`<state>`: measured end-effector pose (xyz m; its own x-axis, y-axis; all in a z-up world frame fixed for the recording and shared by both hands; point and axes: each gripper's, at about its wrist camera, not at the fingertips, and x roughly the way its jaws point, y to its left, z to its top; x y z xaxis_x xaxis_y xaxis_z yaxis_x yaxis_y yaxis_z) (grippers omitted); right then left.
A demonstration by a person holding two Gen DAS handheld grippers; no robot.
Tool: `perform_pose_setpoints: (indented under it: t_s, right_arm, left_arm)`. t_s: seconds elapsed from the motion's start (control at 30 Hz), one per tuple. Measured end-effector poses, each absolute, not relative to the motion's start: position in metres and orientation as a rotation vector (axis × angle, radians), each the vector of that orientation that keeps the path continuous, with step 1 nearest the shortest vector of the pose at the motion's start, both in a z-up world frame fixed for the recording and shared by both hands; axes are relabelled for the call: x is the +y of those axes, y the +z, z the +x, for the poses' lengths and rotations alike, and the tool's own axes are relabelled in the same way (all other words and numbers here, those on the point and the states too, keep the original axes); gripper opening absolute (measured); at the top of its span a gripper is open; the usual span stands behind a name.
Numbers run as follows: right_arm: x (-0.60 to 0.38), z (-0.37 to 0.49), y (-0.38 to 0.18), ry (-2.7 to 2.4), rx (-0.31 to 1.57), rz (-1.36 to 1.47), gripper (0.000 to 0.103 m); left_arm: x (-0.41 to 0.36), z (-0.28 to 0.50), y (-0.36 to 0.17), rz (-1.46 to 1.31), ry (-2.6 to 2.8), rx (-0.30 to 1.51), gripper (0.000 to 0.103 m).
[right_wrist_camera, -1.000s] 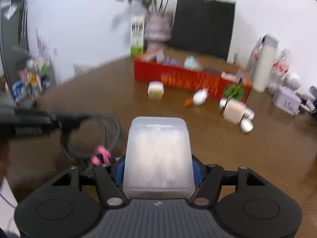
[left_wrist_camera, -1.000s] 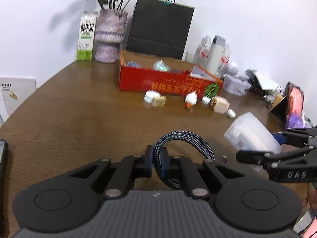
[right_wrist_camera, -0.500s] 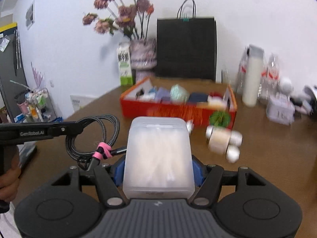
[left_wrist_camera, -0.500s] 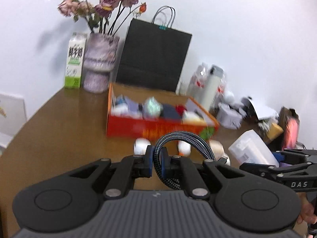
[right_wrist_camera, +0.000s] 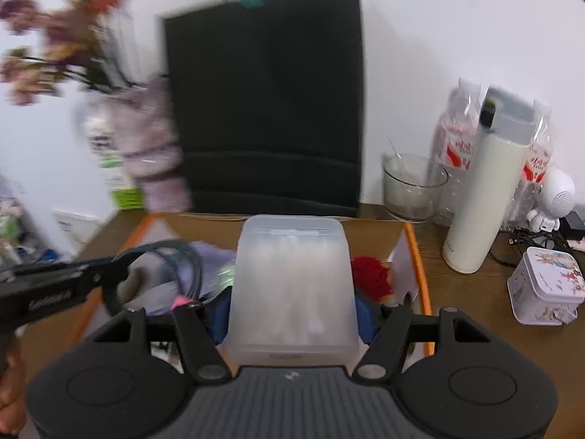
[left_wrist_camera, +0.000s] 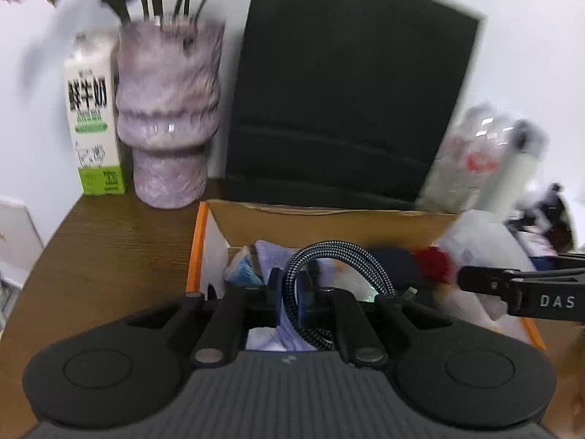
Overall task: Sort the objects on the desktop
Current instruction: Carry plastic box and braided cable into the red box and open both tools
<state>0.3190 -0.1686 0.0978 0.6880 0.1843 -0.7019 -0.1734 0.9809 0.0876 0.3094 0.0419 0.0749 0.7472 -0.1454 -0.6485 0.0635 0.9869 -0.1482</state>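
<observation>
My left gripper (left_wrist_camera: 289,289) is shut on a coiled black-and-white braided cable (left_wrist_camera: 340,256) and holds it over the orange-rimmed cardboard box (left_wrist_camera: 199,234). My right gripper (right_wrist_camera: 292,311) is shut on a translucent plastic box of cotton swabs (right_wrist_camera: 292,278), also over that cardboard box (right_wrist_camera: 420,267). The cardboard box holds a purple cloth (left_wrist_camera: 270,256), a red fuzzy item (right_wrist_camera: 371,274) and other small things. The right gripper (left_wrist_camera: 519,289) shows at the right of the left wrist view, the left gripper (right_wrist_camera: 55,289) with the cable (right_wrist_camera: 182,256) at the left of the right wrist view.
Behind the box stand a black paper bag (left_wrist_camera: 343,109), a purple vase (left_wrist_camera: 168,117) and a milk carton (left_wrist_camera: 93,124). To the right are a white thermos (right_wrist_camera: 490,190), a glass bowl (right_wrist_camera: 413,186), plastic bottles (right_wrist_camera: 457,135) and a small printed tin (right_wrist_camera: 544,281).
Both grippers have moved forward from above the open table to over the cardboard box, each still holding its object. The loose items in front of the box have passed out of view.
</observation>
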Motion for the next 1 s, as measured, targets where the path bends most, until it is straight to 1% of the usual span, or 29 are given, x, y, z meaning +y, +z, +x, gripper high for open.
perform_pose_setpoints:
  t_s: [0.07,0.17,0.23,0.3,0.33,0.37,0.4,0.43,0.5,0.6,0.7,0.77,0.83,0.87,1.0]
  right_arm:
    - [-0.169,0.343,0.083,0.187,0.820,0.022,0.064]
    - [-0.167,0.371,0.059,0.170,0.863,0.026,0.064]
    - [-0.164,0.384,0.045,0.154,0.888,0.022,0.064]
    - [-0.158,0.394,0.032,0.135,0.909,-0.010,0.064]
    - [-0.156,0.396,0.028,0.130,0.913,-0.020,0.066]
    - [-0.154,0.397,0.025,0.127,0.909,-0.019,0.073]
    - [-0.154,0.397,0.024,0.120,0.909,-0.020,0.080]
    - [-0.154,0.397,0.023,0.113,0.909,-0.017,0.082]
    - [-0.154,0.394,0.025,0.105,0.905,-0.006,0.082]
    - [-0.159,0.385,0.034,0.105,0.889,0.041,0.082]
    - [-0.168,0.362,0.059,0.121,0.830,0.082,0.082]
    - [-0.171,0.339,0.078,0.145,0.783,0.093,0.082]
    - [-0.172,0.310,0.094,0.166,0.748,0.092,0.083]
    - [-0.171,0.294,0.100,0.177,0.730,0.092,0.085]
    - [-0.169,0.230,0.109,0.203,0.677,0.065,0.087]
  left_arm:
    - [0.041,0.332,0.062,-0.111,-0.063,0.735,0.009]
    - [0.029,0.352,0.050,-0.021,-0.033,0.722,0.008]
    - [0.023,0.364,0.043,0.019,-0.016,0.745,0.009]
    - [0.023,0.375,0.039,0.007,-0.007,0.783,0.016]
    - [0.024,0.378,0.038,-0.004,-0.015,0.794,0.034]
    - [0.026,0.379,0.038,-0.016,-0.020,0.788,0.064]
    - [0.028,0.377,0.039,-0.025,-0.016,0.766,0.077]
    - [0.029,0.374,0.041,-0.029,-0.011,0.733,0.085]
    - [0.033,0.369,0.047,-0.038,-0.021,0.674,0.085]
    - [0.039,0.361,0.058,-0.065,-0.015,0.687,0.086]
    - [0.041,0.332,0.080,-0.084,-0.042,0.668,0.087]
    - [0.035,0.302,0.095,-0.068,-0.033,0.647,0.097]
    - [0.032,0.265,0.108,-0.069,-0.060,0.597,0.101]
    - [0.030,0.249,0.111,-0.073,-0.075,0.579,0.103]
    - [0.024,0.189,0.116,-0.074,-0.100,0.555,0.103]
